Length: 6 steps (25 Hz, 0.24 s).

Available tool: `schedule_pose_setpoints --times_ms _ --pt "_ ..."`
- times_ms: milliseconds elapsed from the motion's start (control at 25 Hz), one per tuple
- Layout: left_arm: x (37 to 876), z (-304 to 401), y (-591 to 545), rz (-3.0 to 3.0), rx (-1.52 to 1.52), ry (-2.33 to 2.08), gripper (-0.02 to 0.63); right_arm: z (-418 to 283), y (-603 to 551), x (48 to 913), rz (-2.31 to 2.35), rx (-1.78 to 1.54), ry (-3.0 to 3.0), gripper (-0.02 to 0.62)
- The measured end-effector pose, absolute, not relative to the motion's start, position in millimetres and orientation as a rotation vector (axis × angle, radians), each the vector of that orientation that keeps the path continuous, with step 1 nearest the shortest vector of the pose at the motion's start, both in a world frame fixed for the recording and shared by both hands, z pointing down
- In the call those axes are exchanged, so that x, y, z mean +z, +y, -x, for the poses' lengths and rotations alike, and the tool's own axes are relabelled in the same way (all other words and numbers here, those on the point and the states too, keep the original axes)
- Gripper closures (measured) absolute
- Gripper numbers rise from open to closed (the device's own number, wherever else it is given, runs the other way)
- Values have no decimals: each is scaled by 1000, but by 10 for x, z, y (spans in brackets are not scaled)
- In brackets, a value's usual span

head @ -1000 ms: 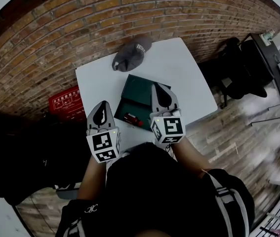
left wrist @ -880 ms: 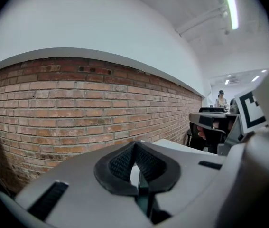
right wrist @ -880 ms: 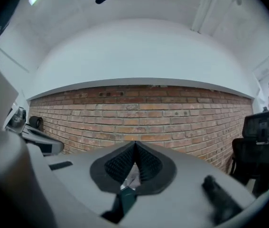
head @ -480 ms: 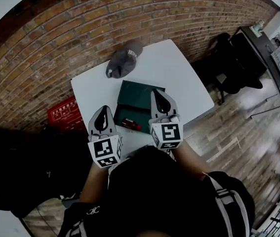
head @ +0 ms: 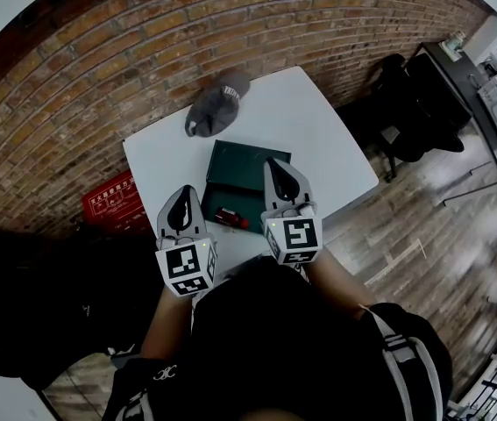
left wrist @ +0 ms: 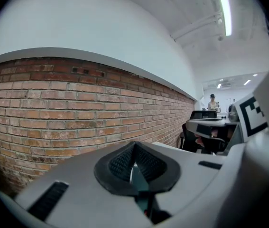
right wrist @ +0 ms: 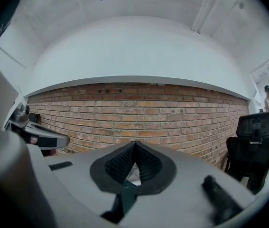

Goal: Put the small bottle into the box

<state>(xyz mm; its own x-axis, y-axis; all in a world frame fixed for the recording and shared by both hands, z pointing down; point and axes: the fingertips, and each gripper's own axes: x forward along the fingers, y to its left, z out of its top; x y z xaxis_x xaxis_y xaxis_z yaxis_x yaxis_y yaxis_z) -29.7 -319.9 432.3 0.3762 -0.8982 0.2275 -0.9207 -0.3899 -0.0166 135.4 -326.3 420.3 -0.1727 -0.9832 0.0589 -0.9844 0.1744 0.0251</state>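
A dark green box lies on the white table. The small red bottle lies on its side at the box's near edge, between my two grippers; I cannot tell whether it is inside. My left gripper hovers left of the bottle, shut and empty. My right gripper hangs over the box's right side, also shut with nothing in it. In the left gripper view the pads meet, with a green sliver of the box below. In the right gripper view the pads touch above the box.
A grey cap lies at the table's far left corner by the brick wall. A red crate stands on the floor to the left. Black chairs stand to the right of the table.
The head view has shifted a little, so table and box sit slightly left and lower. Both grippers stay shut in much the same places beside the bottle.
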Motion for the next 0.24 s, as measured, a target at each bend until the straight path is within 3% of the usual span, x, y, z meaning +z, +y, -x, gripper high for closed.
schedule_pose_setpoints --times_ms 240 --pt "4334 270 -3161 -2518 306 -1660 598 -1333 -3217 4231 -1962 33 -2367 566"
